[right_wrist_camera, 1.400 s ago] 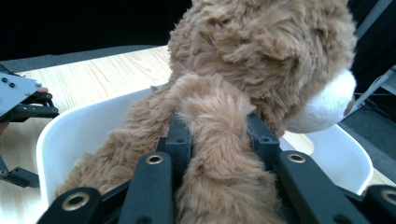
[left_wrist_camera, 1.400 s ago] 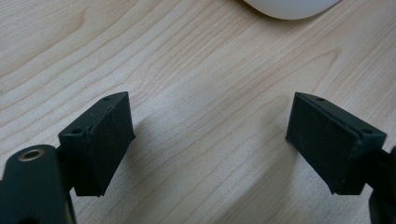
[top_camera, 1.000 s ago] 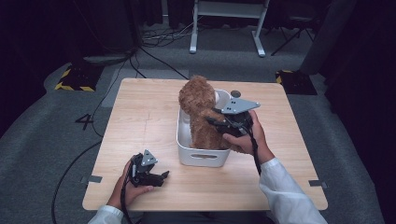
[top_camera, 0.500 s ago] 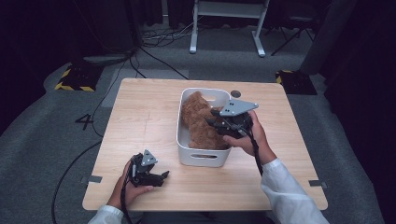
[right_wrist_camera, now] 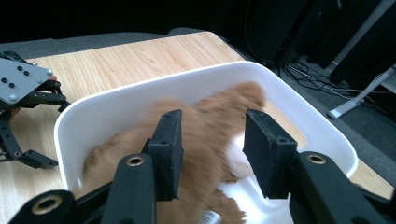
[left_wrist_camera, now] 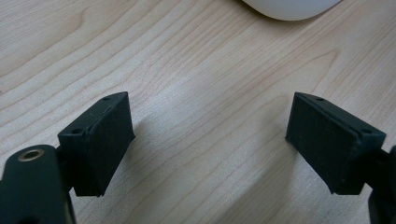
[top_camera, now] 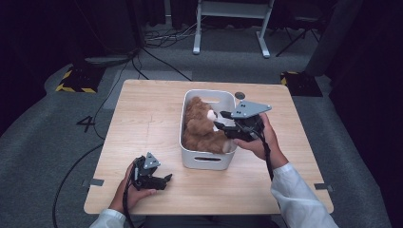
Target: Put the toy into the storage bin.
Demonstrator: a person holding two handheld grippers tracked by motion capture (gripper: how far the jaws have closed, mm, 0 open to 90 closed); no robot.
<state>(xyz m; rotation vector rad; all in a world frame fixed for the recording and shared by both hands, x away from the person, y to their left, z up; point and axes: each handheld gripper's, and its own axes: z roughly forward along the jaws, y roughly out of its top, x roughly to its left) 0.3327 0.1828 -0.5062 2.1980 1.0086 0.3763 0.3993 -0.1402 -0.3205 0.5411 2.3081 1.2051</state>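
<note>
A brown teddy bear (top_camera: 202, 127) lies inside the white bin (top_camera: 205, 160) in the middle of the wooden table (top_camera: 142, 118). My right gripper (top_camera: 219, 120) reaches over the bin's right rim, just above the bear. In the right gripper view it (right_wrist_camera: 212, 121) is open, and blurred bear fur (right_wrist_camera: 233, 95) shows between and below its jaws, inside the bin (right_wrist_camera: 140, 84). My left gripper (top_camera: 166, 180) rests on the table near the front left edge. It (left_wrist_camera: 208, 105) is open over bare wood, with a corner of the bin (left_wrist_camera: 289, 7) ahead.
A small dark round object (top_camera: 240, 95) lies on the table behind the bin. Cables (top_camera: 157, 52) and a white stand's legs (top_camera: 228, 28) are on the grey floor beyond the table. Yellow-black striped blocks (top_camera: 75, 83) sit near the far corners.
The bear, held upright above the bin by the right gripper, has come down and now lies inside it, out of the gripper's hold. The left gripper has stayed put.
</note>
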